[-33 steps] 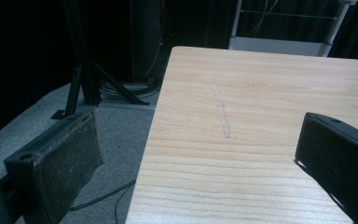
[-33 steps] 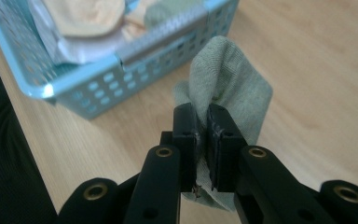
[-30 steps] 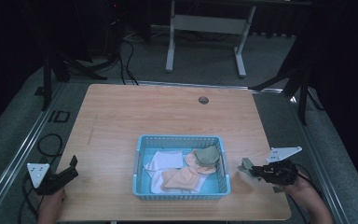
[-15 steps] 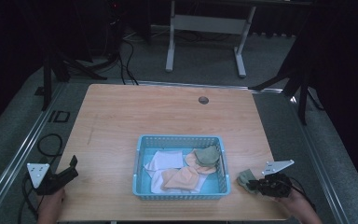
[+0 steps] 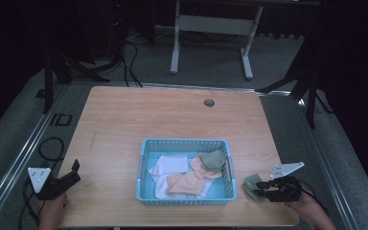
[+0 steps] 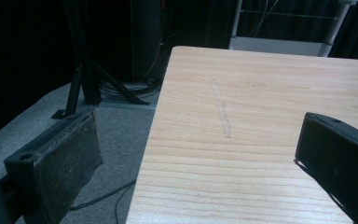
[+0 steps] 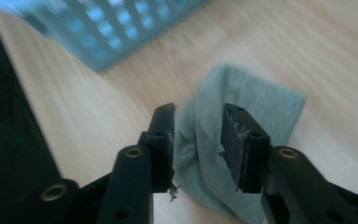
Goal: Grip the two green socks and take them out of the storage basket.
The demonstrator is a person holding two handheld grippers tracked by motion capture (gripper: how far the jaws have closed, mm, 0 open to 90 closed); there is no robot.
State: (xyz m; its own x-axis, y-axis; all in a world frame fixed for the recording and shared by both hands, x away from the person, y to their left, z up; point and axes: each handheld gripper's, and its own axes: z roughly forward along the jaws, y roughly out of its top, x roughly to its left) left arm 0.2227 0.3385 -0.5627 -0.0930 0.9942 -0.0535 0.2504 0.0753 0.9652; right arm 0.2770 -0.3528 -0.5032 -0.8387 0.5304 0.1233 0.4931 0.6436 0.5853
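Right gripper view: the right gripper (image 7: 198, 140) has just been opening, jaws parted astride the green cloth (image 7: 256, 100), which probably lies loose on the table (image 7: 88, 126), running toward one o'clock.

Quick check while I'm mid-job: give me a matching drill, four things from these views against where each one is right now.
Things:
1. green cloth
2. blue basket
3. left claw
4. white cloth

Places:
A. near the table's left front edge, jaws wide apart with nothing between them
B. in the basket's left part
C. on the bare wood right of the basket, between the right claw's jaws, which have just been opening
D. on the table's front middle

Pairs: 1-C, 2-D, 3-A, 4-B
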